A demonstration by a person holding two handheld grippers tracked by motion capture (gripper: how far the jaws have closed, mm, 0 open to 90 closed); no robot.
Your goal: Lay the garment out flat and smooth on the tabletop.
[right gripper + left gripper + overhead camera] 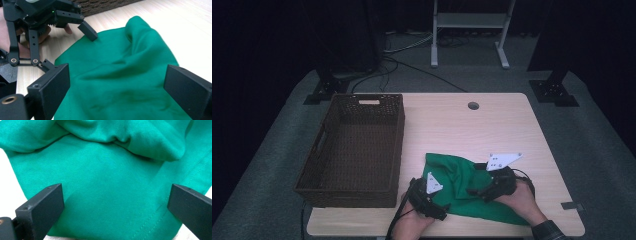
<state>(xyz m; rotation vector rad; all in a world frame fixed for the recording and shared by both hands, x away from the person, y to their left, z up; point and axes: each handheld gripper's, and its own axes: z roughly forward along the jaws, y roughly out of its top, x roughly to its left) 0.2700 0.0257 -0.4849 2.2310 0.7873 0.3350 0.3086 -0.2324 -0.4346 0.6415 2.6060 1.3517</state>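
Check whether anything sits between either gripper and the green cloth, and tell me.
Nothing visible does. The left gripper has its jaws wide apart right over the green cloth, with bare fabric between them. The right gripper is also open directly above the cloth. The wicker basket stands off to the left, apart from both.

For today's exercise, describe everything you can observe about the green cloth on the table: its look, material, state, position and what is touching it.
The green cloth is a soft, knit-looking fabric with a stitched hem, plain emerald with no print. It lies rumpled on the near part of the wooden table, right of the brown woven basket, flat towards the front and bunched into folds at its far side. The left tongs and right tongs both stand open over it; one left jaw tip rests at its edge.
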